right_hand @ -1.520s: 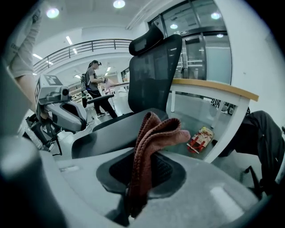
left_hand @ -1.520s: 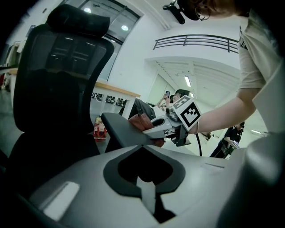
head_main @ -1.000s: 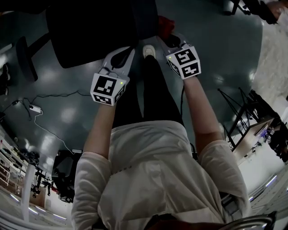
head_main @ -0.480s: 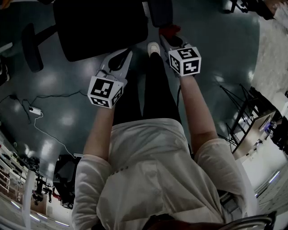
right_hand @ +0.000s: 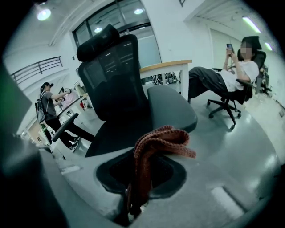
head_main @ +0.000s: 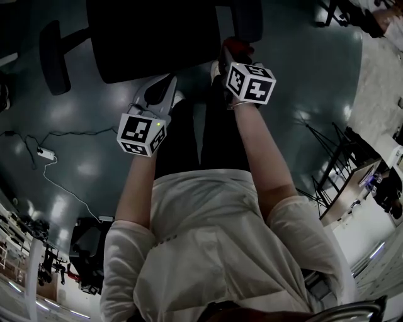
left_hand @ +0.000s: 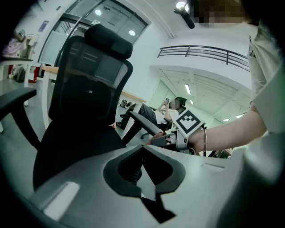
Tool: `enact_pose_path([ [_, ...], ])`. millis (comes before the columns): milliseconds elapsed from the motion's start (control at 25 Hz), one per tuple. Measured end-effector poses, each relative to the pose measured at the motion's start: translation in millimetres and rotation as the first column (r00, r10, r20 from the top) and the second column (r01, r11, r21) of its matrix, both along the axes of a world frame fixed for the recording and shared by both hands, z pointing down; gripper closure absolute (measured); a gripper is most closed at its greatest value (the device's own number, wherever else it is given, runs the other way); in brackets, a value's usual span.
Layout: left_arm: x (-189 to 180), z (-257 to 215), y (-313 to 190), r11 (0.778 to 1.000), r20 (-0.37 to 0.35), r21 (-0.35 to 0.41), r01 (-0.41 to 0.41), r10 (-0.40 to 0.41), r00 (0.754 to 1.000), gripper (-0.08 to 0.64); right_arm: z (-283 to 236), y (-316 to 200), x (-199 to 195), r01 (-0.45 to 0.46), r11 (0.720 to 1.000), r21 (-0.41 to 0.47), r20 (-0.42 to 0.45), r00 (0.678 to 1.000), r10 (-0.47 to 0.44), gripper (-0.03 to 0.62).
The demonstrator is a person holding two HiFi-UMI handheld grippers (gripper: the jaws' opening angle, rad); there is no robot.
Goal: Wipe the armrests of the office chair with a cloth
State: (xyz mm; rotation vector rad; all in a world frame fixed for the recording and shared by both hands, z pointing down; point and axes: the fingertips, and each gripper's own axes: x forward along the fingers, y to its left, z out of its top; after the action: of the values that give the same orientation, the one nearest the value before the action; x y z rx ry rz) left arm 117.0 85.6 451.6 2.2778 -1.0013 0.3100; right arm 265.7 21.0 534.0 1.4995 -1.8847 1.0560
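Note:
The black office chair [head_main: 151, 38] stands in front of me, its seat at the top of the head view. Its right armrest [head_main: 247, 19] lies just beyond my right gripper [head_main: 230, 51], which is shut on a reddish knitted cloth [head_main: 238, 43]. In the right gripper view the cloth [right_hand: 156, 141] droops over the jaws, with the armrest pad [right_hand: 171, 107] right behind it. My left gripper [head_main: 167, 82] is shut and holds nothing, pointing at the seat's front edge. The left armrest [head_main: 53, 56] sits off to the left, apart from both grippers.
A white cable and power strip [head_main: 45, 153] lie on the floor at left. A black metal stand [head_main: 334, 163] is at right. A person sits in another chair [right_hand: 231, 75] behind, beside a desk [right_hand: 167, 67]. My own legs stand between the grippers.
The chair has come nearer. Both grippers moved forward, and the right one carried the cloth up to the near end of the right armrest.

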Motion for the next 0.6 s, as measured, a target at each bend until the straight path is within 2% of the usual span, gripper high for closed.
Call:
enact_pose_path([
  [240,-5,6,-19,0.999,-0.014,-0.014,0.029,-0.029,0.999,0.543,7,-4,-12,-0.134,0.989,-0.068,0.04,0.99,0.137,0.541],
  [520,0,9,-54,0.997,-0.033,-0.024,0.071,-0.072,0.997,0.543,9,-21,-29,-0.211,0.97,-0.124,0.094,0.97,0.224,0.541],
  [600,1,13,-60,0.996,-0.034,-0.033,0.079,-0.08,0.996,0.543,2,-32,-36,-0.213,0.971,-0.107,0.101,0.969,0.224,0.541],
])
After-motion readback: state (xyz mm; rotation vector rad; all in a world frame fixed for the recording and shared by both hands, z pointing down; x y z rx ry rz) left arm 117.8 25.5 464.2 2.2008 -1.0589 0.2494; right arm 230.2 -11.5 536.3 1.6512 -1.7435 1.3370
